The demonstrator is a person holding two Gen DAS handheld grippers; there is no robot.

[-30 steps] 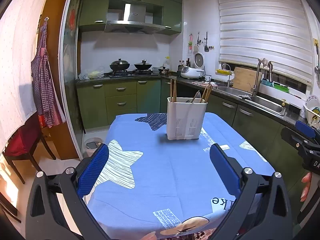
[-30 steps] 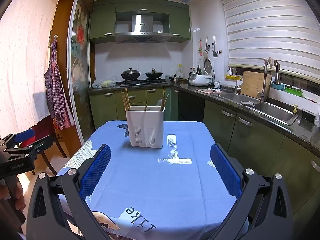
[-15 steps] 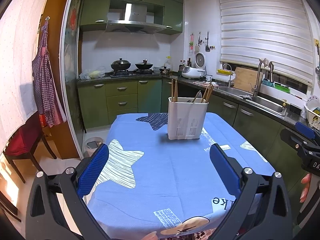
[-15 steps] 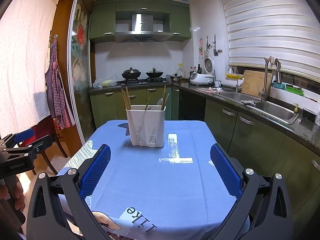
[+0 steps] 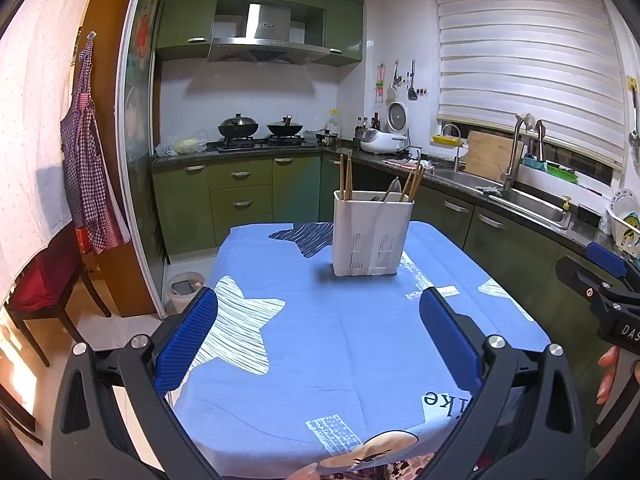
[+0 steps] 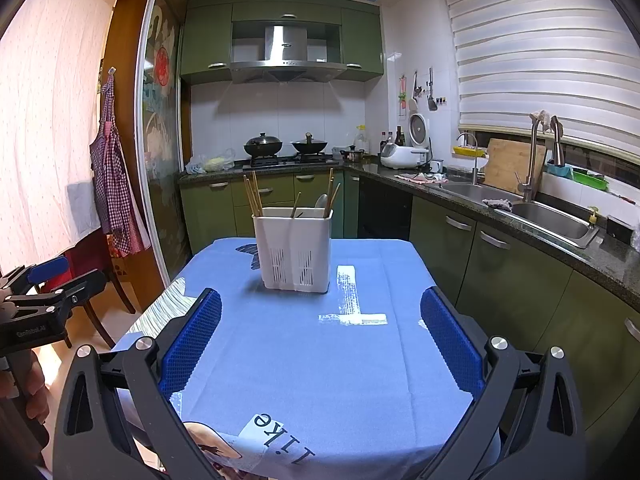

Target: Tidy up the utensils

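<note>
- The white utensil holder [image 5: 373,233] is standing upright on the blue-clothed worktop [image 5: 340,344], toward the far edge and roughly midway between the side edges.
- Wooden chopsticks [image 6: 253,194] are leaning in the holder's left compartment; further chopsticks [image 5: 414,181] and a spoon [image 6: 321,202] are sitting in the other compartments.
- No loose utensil is showing anywhere on the cloth in either view.
- The left gripper [image 5: 318,332] is hovering above the near edge, fingers spread wide apart, carrying nothing.
- The right gripper [image 6: 320,332] is hovering likewise above the near edge, fingers spread wide, carrying nothing.
- Progress judgement: the utensils are already sitting in the holder. This arrangement is fitting either a completed sort or a mixed holder awaiting re-sorting by compartment; the pictures are not settling which.
</note>
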